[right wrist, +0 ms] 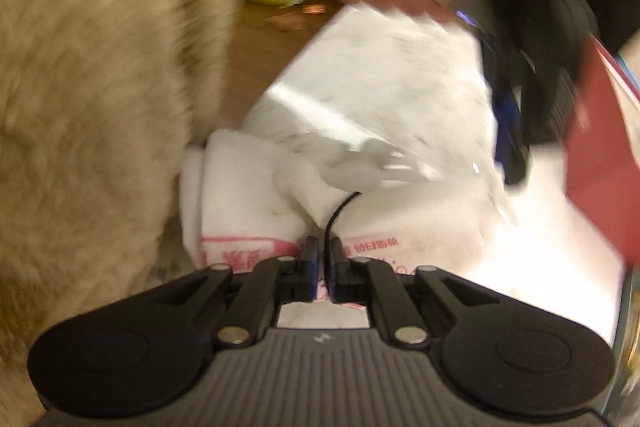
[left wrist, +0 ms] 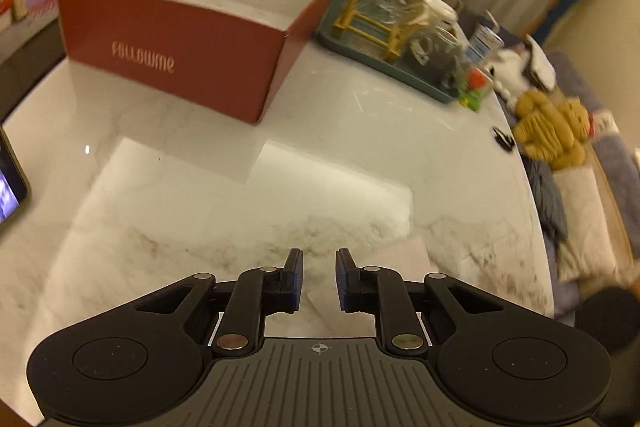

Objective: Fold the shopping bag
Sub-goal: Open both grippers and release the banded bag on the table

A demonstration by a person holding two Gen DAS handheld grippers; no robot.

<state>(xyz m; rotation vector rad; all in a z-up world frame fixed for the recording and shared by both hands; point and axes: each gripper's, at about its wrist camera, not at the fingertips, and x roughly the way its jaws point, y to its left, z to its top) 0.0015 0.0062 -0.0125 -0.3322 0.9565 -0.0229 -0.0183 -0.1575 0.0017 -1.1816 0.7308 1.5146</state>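
Overhead, so to speak, my left wrist camera looks across a white marble table (left wrist: 248, 163) with grey veining and a glossy sheen. A red open-topped box (left wrist: 188, 47) lettered "FOLLOWME" stands at the far side, white inside. Beside it on the right sits a teal tray (left wrist: 384, 51) crowded with glassware and small items, too blurred to itemise. A phone (left wrist: 10, 183) lies at the left edge of the table, screen lit. Past the right edge, a tan stuffed toy (left wrist: 554, 131) rests on pale and grey cushions. Curtains hang behind.

My left gripper (left wrist: 318, 281) hovers above the marble, its fingers parted by a clear gap, with nothing between them and nothing touched.

My right wrist view is heavily motion-blurred. A shaggy beige surface (right wrist: 92, 99) fills the left side; whether rug or fabric, I cannot tell. The red box edge (right wrist: 600, 155) shows at right.

My right gripper (right wrist: 325, 267) has its fingers drawn nearly together, pinching the white shopping bag (right wrist: 280, 195) with pink printing. The bag spreads ahead of the fingers, crumpled, over the table edge. A thin dark line, possibly a cord, runs up from the pinch point.
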